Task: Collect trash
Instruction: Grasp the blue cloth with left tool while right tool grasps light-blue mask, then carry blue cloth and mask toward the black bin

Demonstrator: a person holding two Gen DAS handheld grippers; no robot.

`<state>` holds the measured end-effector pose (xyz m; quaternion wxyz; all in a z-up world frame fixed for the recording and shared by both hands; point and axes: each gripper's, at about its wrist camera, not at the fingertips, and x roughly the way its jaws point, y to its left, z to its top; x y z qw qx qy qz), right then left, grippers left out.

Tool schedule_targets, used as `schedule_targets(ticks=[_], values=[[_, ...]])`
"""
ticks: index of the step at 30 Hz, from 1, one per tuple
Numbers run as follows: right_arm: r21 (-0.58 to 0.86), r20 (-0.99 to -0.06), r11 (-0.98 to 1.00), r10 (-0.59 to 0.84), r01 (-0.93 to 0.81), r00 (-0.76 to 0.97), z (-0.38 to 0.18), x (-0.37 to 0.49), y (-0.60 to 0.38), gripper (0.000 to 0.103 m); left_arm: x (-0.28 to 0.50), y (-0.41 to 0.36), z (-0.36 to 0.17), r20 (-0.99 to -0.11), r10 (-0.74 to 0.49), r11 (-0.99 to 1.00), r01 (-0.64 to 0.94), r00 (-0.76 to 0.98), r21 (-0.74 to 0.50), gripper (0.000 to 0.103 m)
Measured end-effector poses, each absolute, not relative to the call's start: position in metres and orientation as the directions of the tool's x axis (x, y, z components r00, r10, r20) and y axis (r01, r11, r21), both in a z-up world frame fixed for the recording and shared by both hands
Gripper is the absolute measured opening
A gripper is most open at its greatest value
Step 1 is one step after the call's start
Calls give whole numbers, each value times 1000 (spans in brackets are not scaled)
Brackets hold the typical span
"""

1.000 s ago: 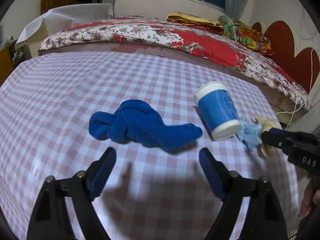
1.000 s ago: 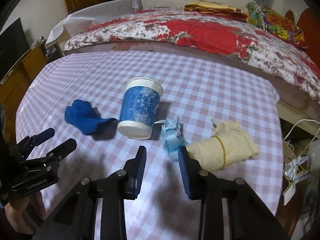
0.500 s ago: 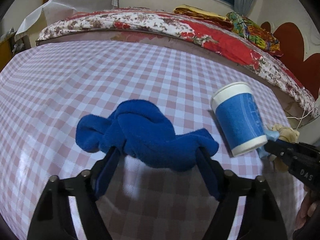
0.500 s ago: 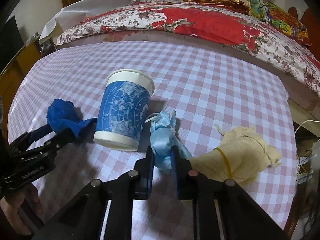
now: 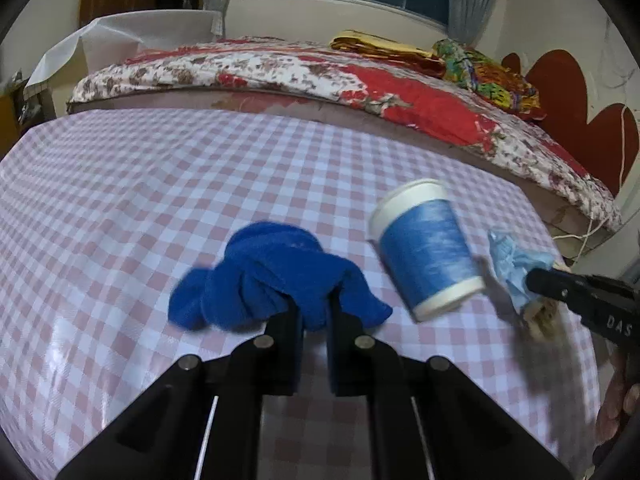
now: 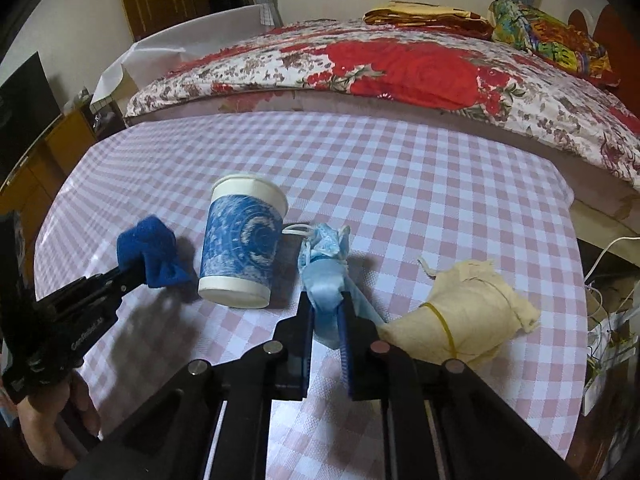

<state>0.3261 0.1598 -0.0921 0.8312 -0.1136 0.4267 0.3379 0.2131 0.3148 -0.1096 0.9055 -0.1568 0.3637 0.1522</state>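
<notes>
While the checked table is stretching out in front of the flowered bed, four bits of trash are sitting in a loose row along its near side. Standing tallest is the blue-and-white paper cup, upside down on its rim; it is looking light and thin-walled, likely to tip or crush under a hard squeeze, so a gentle pinch across the wall near the stiffer rim should be suiting it best.

Lying well to the right of the cup is a cream cloth bundle with a rubber band around it, soft and shapeless, probably easiest to take at a raised fold or by the banded waist.

On the cup's left, the left gripper is clamping its jaws narrowly on the near edge of a crumpled dark blue cloth. That cloth is bunching between the pads and drooping either side; being thick and limp, it should be hanging rather than slipping once raised, though whether it is clear of the table I cannot tell.

Smallest is the pale blue face mask, just right of the cup. The right gripper is pinching its lower end tightly, the crumpled upper part and ear loop standing free above. It is looking very light and thin, so a grip on a wadded part should be holding more surely than one on a single layer.
</notes>
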Motion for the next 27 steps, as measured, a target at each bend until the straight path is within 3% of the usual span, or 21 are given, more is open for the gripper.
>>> schedule_targets(ticks=[27], values=[[84, -693, 767, 504, -636, 515, -11, 276, 94, 13, 183, 290, -74, -659, 167, 926, -347, 733, -151, 10]])
